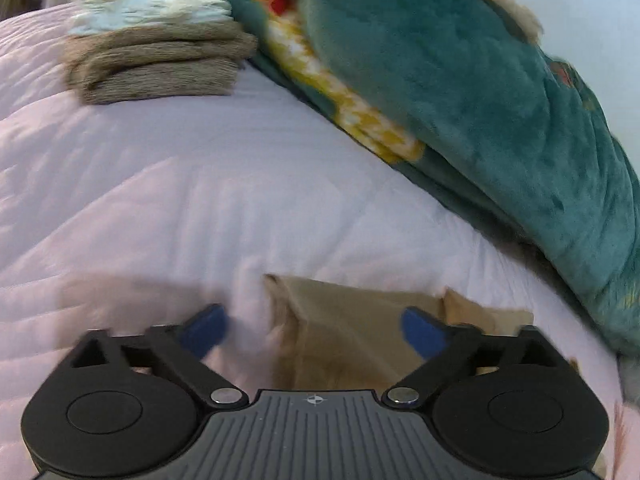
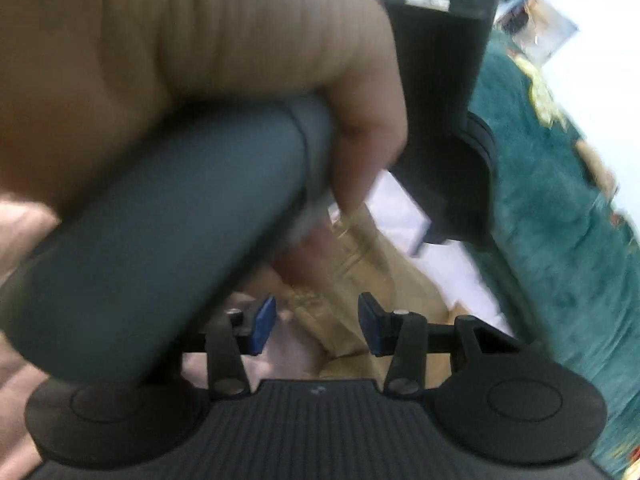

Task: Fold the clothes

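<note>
Left claw (image 1: 316,332) is wide open w/ nothing in it, blue pads (image 1: 422,336) spread either side of a tan garment (image 1: 352,340) lying flat on the pink quilted bed cover (image 1: 200,200), right below the claw. Garment's edge looks folded/creased; blur hides detail.

Right claw (image 2: 316,324) is also open, narrower gap, nothing gripped; the same tan garment (image 2: 360,300) sits btwn and just beyond its pads. A hand (image 2: 200,60) wrapped round a dark grey handle (image 2: 160,220) fills most of the right wrist view, close to the lens.

Farther back in the left wrist view: a folded stack, beige-brown knit (image 1: 160,64) w/ a white-and-pale-blue item (image 1: 152,4) on top, resting on the bed cover. Beside it, a teal plush blanket (image 1: 460,80) w/ yellow and red print runs along the right side, touching the stack.
</note>
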Motion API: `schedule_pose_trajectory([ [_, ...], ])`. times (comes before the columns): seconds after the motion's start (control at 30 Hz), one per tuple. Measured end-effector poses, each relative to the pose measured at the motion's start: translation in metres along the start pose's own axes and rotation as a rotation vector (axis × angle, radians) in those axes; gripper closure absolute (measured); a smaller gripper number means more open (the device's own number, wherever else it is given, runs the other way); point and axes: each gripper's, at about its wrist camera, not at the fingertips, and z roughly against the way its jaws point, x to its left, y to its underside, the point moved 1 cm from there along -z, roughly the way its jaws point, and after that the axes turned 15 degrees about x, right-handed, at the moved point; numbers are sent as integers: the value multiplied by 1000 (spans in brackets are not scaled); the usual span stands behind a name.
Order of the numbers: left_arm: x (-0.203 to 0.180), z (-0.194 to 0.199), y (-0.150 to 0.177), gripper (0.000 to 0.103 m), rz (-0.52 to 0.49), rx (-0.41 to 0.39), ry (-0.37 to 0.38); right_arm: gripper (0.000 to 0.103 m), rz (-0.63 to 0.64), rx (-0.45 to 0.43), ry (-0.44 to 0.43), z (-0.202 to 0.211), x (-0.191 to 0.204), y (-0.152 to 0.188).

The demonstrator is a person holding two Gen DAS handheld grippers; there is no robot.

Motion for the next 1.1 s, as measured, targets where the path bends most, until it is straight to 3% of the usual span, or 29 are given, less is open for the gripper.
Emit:
schedule_pose_trajectory([
  [0.07, -6, -3, -2, 5, -25, 10, 27, 79, -38, 2, -63, 2, -5, 2],
  [0.13, -10, -5, -4, 30, -35, 20, 80, 85, -63, 7, -99, 5, -6, 5],
  [0.2, -13, -8, -5, 64, -45, 48, 78, 88, -78, 5, -107, 9, -5, 8],
  [0.3, -21, -6, -4, 87, -60, 53, 51, 90, -108, -8, -104, 16, -5, 16],
  [0.43, -52, 11, 1, 88, -173, 6, 3, 91, -176, -36, -68, 31, -10, 31],
  [0.63, -116, 30, 10, 88, -340, 14, 32, 92, -358, -75, -5, 61, -28, 60],
  [0.77, -159, 21, 26, 88, -472, 98, 100, 92, -542, -23, -4, 72, -44, 92],
  [0.83, -177, 8, 40, 84, -548, 154, 93, 92, -643, 34, -29, 71, -50, 114],
  [0.93, -183, -2, 49, 83, -529, 206, 115, 86, -735, 166, -136, 63, -52, 143],
  [1.0, -176, 7, 47, 77, -456, 196, 152, 75, -781, 171, -155, 73, -54, 157],
  [1.03, -172, 14, 46, 73, -429, 184, 157, 64, -795, 186, -141, 79, -54, 162],
  [1.1, -164, 33, 45, 63, -402, 151, 139, 59, -808, 194, -133, 96, -52, 170],
])
